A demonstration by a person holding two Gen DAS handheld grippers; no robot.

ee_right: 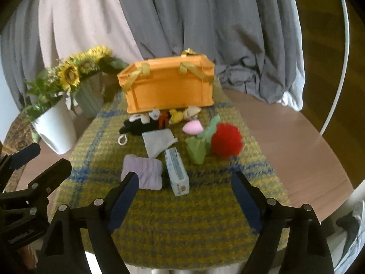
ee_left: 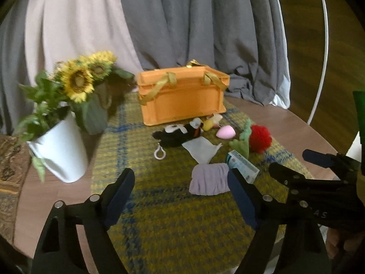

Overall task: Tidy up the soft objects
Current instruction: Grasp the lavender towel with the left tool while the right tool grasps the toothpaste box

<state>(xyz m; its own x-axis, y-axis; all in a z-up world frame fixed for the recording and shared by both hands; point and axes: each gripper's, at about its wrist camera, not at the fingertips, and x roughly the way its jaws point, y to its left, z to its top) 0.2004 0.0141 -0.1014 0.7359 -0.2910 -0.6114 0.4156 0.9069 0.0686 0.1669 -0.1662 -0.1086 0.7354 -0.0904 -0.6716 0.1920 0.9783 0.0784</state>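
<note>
An orange crate (ee_left: 182, 96) (ee_right: 168, 86) with yellow ribbon handles stands at the back of the yellow-and-blue mat. In front of it lie a black plush toy (ee_left: 175, 134) (ee_right: 141, 125), a yellow plush (ee_right: 176, 116), a pink egg-shaped sponge (ee_left: 225, 132) (ee_right: 192, 126), a red pompom (ee_left: 260, 139) (ee_right: 225, 140), a green soft piece (ee_right: 197, 148), a white cloth (ee_left: 202, 148) (ee_right: 158, 141), a lilac folded cloth (ee_left: 209, 181) (ee_right: 143, 171) and a tissue pack (ee_left: 243, 165) (ee_right: 176, 171). My left gripper (ee_left: 180, 175) (ee_right: 51, 155) is open and empty, short of the lilac cloth. My right gripper (ee_right: 185, 175) (ee_left: 289, 161) is open and empty just before the tissue pack.
Sunflowers in a white pot (ee_left: 61, 150) (ee_right: 57, 127) and a grey-green vase (ee_left: 93, 114) stand at the left. The woven mat (ee_left: 173, 228) covers the middle of a round wooden table (ee_right: 296, 137). Grey and pale curtains (ee_left: 182, 22) hang behind; a white hoop (ee_left: 324, 45) rises at the right.
</note>
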